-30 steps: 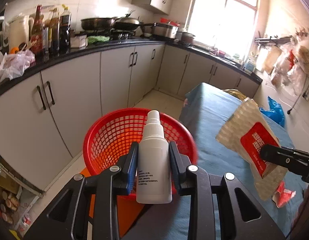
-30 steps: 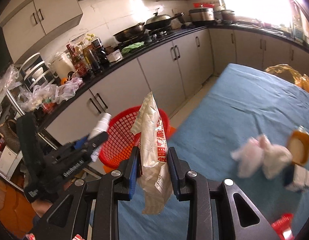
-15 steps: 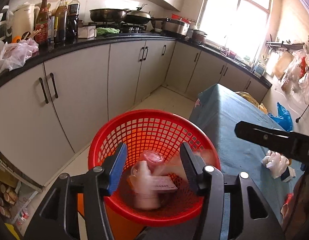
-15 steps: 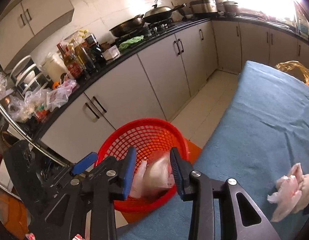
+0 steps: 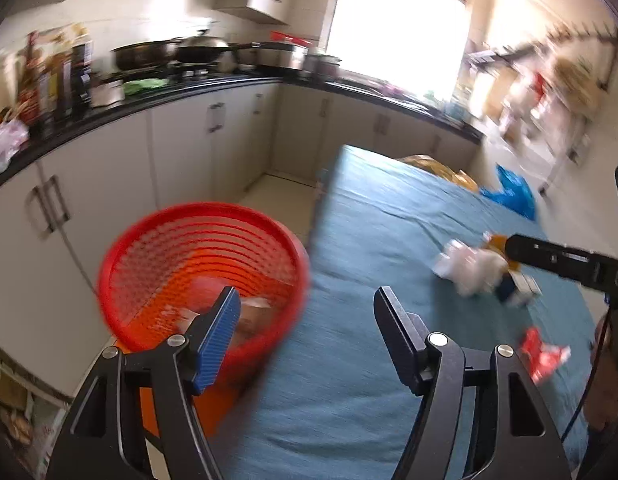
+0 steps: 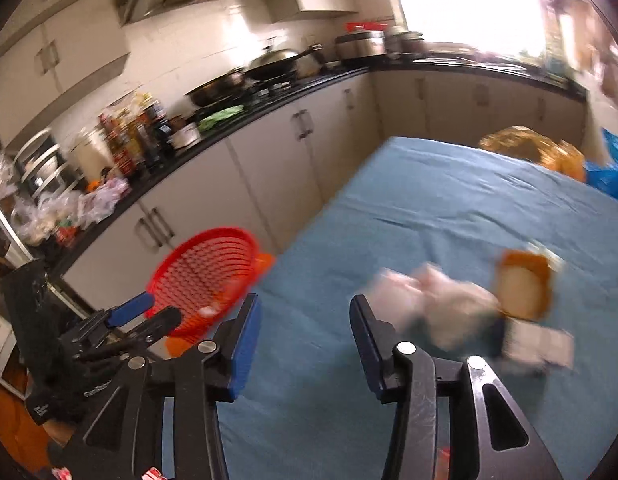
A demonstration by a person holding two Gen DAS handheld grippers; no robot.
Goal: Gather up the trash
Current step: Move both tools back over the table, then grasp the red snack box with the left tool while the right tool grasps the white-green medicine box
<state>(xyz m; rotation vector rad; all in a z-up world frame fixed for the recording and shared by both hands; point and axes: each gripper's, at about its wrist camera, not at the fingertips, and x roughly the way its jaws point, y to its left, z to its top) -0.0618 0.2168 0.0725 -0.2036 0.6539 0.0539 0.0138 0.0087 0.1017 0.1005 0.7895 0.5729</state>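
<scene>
Both claws spread, empty. Crumpled white tissue wad (image 6: 441, 300) sits just ahead-right of right gripper (image 6: 305, 340); left gripper (image 5: 307, 328) farther, nearer red mesh basket (image 5: 201, 264).

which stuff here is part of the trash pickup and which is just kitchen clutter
Job:
red basket
crumpled white paper
red wrapper
small carton
left gripper, open
right gripper, open

Just lying about:
woks
sauce bottles
blue bag
cabinets
</scene>
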